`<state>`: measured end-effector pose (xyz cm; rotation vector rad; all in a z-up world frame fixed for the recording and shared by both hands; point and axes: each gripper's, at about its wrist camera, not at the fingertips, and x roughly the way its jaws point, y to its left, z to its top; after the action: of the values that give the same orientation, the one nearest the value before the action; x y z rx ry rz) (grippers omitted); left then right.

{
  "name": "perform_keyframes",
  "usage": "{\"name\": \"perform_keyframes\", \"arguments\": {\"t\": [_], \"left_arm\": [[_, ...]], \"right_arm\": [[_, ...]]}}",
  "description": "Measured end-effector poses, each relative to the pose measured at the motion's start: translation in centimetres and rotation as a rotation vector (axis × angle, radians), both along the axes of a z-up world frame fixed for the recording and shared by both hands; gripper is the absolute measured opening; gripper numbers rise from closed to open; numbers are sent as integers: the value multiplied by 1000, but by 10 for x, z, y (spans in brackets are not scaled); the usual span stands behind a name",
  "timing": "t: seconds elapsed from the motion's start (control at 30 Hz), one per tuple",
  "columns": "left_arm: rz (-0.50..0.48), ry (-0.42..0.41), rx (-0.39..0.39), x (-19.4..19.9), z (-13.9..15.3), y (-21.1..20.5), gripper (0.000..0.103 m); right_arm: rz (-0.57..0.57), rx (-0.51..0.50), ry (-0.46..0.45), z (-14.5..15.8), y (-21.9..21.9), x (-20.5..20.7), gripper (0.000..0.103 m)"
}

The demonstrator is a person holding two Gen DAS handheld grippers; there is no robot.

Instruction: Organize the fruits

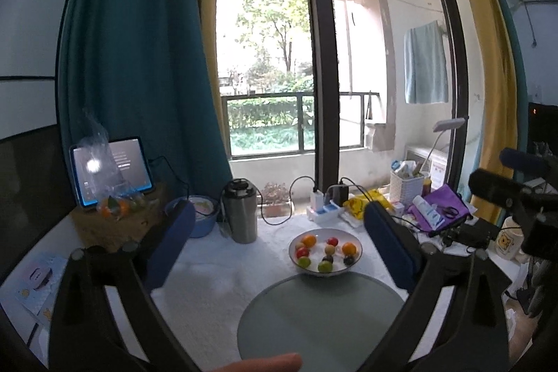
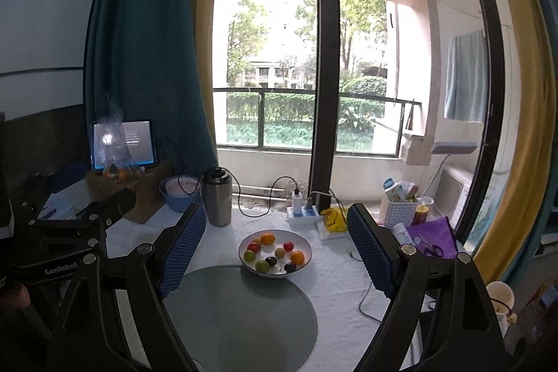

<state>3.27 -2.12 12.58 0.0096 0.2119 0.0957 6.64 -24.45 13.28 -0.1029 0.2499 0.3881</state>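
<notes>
Left wrist view, operator: left tool (image 1: pixel 279 236) stands fully spread, nothing between its pads; right tool (image 2: pixel 275 246) likewise wide and empty.

Checker: Where is the fruit?

Operator: In the white bowl (image 1: pixel 354 237), on the counter (image 1: pixel 216 274) just beyond the round grey mat (image 1: pixel 321 316).

Checker: Hazards?

Operator: Small round fruits (image 2: pixel 275 251) lie close together; a pad could nudge a neighbour out, or tip the shallow bowl. Steel flask (image 2: pixel 217 200) and cables stand near.

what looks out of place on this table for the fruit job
A clear bag holding orange fruit sits on the box in front of the tablet, apart from the white bowl where the other fruits lie. Nothing looks spilled or damaged.
</notes>
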Motion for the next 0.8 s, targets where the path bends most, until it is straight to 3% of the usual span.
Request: {"name": "perform_keyframes", "arguments": {"t": [0.37,0.8], "left_arm": [[-13,-15,-14,-30,-4,3,98],[-1,-24,-37,-35,-3,10,98]], "right_arm": [[-17,26,-11,-1,-4,-12,86],[-20,28,6,-4,-7,-12,86]]}}
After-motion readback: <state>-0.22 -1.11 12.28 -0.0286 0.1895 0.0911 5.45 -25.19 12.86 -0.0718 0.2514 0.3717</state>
